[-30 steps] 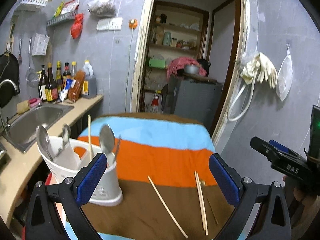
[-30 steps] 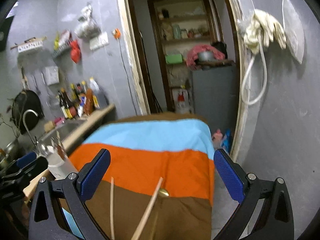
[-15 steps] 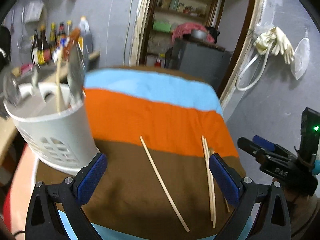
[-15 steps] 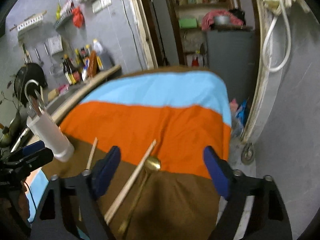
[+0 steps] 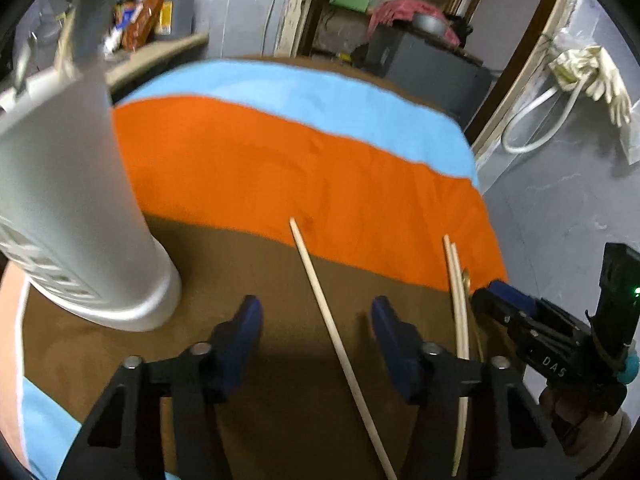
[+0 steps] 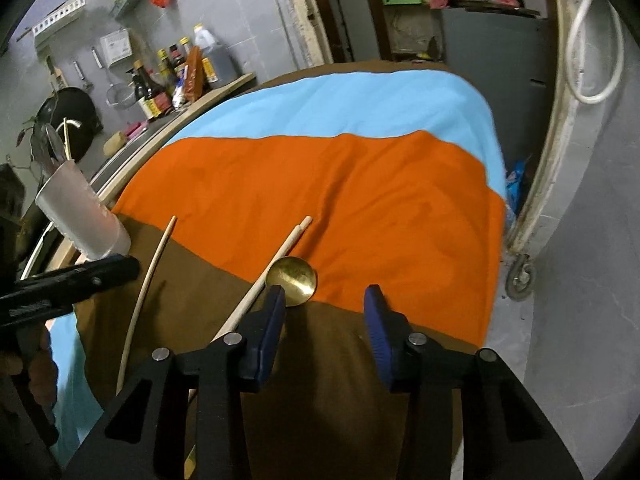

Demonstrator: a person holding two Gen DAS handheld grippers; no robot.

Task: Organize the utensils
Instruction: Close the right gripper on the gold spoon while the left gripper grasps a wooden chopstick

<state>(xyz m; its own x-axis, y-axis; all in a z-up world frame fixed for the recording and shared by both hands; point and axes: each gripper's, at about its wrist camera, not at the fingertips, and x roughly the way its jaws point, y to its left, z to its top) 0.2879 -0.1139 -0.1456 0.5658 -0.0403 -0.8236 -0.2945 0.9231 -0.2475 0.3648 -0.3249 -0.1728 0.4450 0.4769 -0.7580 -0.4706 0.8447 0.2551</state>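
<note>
The left gripper (image 5: 316,316) has its fingers open and empty, with a single chopstick (image 5: 320,304) lying between them on the striped cloth (image 5: 280,160) of the table. The white utensil holder (image 5: 72,200) stands just outside the left finger. The right gripper (image 6: 324,312) is open too; the brass spoon (image 6: 291,274) and a chopstick pair (image 6: 280,252) lie by its left finger. I think the thin stick may roll or slip when the fingers close, because the cloth is soft.

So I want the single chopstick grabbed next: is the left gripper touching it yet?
Apart. In the left wrist view the single chopstick lies between the open fingers of the left gripper, brown cloth visible either side.
</note>
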